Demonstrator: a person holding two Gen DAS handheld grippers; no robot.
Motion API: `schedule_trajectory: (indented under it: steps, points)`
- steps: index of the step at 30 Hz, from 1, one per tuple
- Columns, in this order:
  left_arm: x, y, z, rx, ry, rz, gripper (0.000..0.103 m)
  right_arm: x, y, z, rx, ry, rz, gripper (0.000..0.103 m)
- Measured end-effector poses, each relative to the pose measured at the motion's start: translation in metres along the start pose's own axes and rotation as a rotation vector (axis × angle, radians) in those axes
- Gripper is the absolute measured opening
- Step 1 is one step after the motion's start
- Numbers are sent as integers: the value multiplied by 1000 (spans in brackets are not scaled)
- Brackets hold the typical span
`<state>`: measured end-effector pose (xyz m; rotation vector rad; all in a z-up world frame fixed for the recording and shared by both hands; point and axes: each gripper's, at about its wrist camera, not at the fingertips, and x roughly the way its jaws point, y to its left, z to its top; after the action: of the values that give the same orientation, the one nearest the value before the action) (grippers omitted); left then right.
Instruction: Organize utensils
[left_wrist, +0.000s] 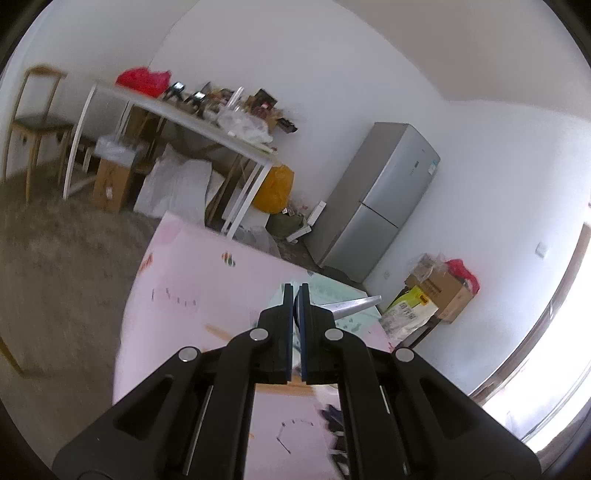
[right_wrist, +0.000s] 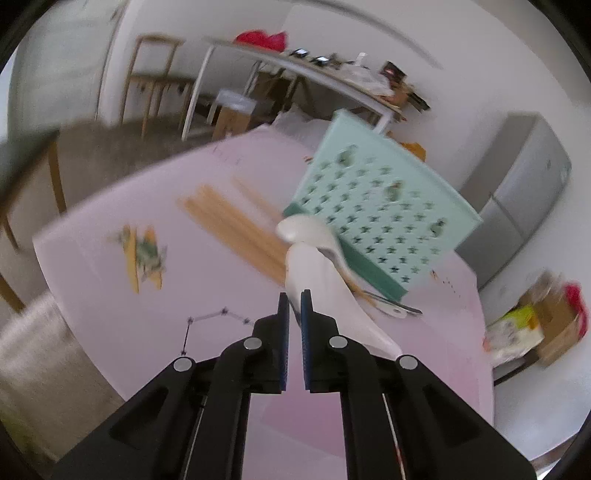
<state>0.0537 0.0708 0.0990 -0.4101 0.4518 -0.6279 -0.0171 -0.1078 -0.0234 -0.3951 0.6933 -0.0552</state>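
Observation:
In the left wrist view my left gripper (left_wrist: 295, 295) is shut on a metal utensil (left_wrist: 356, 305), whose flat silver end sticks out to the right above the pink tablecloth (left_wrist: 192, 280). In the right wrist view my right gripper (right_wrist: 294, 295) is shut on the edge of a white ceramic spoon (right_wrist: 317, 280) that lies over a second white spoon (right_wrist: 301, 226). Wooden chopsticks (right_wrist: 236, 225) lie to the left of the spoons. A mint tray with star-shaped holes (right_wrist: 380, 210) sits tilted behind them. Another metal utensil (right_wrist: 406, 311) pokes out beside the tray's near edge.
Beyond the pink table stand a grey fridge (left_wrist: 384, 199), a cluttered white table (left_wrist: 207, 122), a wooden chair (left_wrist: 33, 122), a yellow bag (left_wrist: 275, 188) and cardboard boxes (left_wrist: 443, 291). A yellow-green print (right_wrist: 144, 254) marks the cloth at left.

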Motion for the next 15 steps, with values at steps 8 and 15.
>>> schedule_trajectory:
  steps: [8,15]
  points:
    - [46,-31,50,243,65,141,1,-33,-79,14,247,-112,78,2]
    - [109,-67,70,524,228,290,1,-42,-146,10,425,-215,194,2]
